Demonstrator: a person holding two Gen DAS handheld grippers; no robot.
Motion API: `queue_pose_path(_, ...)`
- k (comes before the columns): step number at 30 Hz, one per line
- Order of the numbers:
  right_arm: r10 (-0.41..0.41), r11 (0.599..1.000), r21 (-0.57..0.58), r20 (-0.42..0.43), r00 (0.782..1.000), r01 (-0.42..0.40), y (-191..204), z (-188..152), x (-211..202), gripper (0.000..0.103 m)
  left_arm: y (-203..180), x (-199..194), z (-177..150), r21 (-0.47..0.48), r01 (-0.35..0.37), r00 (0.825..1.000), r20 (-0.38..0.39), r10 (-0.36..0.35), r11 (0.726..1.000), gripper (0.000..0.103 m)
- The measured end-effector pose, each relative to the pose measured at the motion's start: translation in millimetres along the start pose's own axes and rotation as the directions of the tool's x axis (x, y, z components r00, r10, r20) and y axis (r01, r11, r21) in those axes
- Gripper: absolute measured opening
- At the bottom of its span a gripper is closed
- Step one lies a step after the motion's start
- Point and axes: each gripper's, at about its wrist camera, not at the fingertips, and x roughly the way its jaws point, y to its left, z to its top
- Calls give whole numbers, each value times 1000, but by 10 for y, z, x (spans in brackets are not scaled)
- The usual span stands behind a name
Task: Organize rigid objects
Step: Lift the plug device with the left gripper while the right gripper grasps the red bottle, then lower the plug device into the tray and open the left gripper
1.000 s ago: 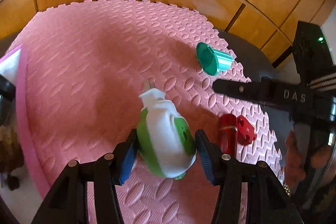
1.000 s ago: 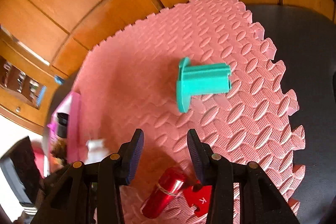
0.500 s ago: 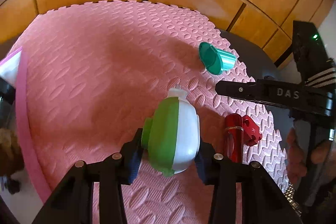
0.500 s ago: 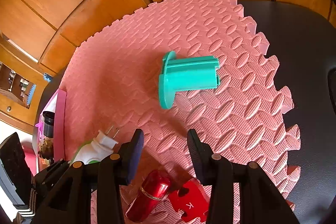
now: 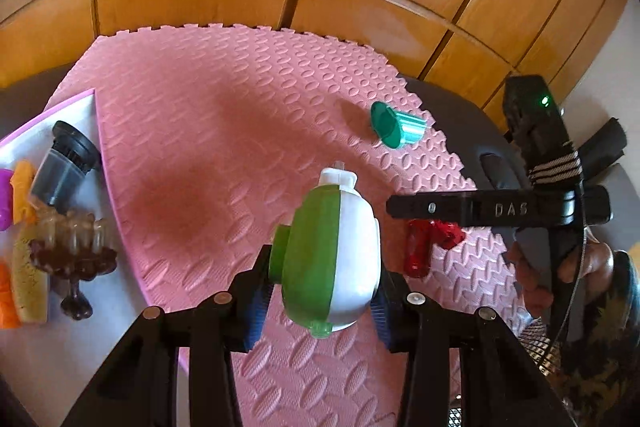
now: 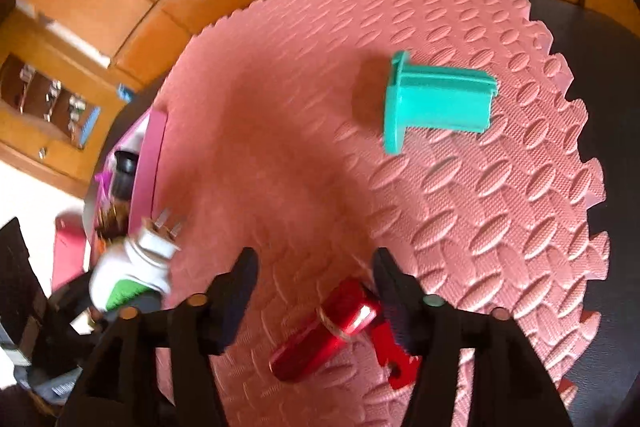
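Plug (image 5: 332, 251) swung traywards; left jaws clamping it.

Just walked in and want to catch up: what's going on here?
A person is tidying small hard items off a pink foam mat. The left tool grips a green-and-white plug adapter, near a tray already holding several items. The right tool is open over a red cylinder. A teal spool lies on the mat.
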Motion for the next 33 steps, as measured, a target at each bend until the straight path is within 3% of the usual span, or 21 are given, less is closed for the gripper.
queue_pose_path(5, -36, 993, -114, -58, 998, 29, 207, -124, 0, 69, -60, -168, -28, 13, 35, 999, 28, -35, 999, 44)
queue_pose_path(10, -138, 961, -253, -101, 985, 108, 483, -321, 90, 73, -74, -341, -57, 19, 50, 997, 55, -51, 999, 44)
queue_pose_path(24, -252, 964, -69, 62, 966, 256, 659, -406, 269, 86, 319, -799, -137, -65, 25, 991, 135, -16, 998, 44)
queue_pose_path(27, -330, 935, -102, 102, 938, 340, 699, -314, 322, 76, 393, -874, -167, -78, 16, 989, 150, -4, 997, 44)
queue_pose_path(30, -383, 894, -190, 143, 913, 405, 819, -378, 394, 76, 492, -952, -198, -96, 5, 986, 166, 11, 995, 44)
queue_pose_path(33, -350, 913, -175, 130, 928, 369, 647, -377, 303, 76, 643, -1057, -237, -128, -21, 982, 185, 45, 992, 44)
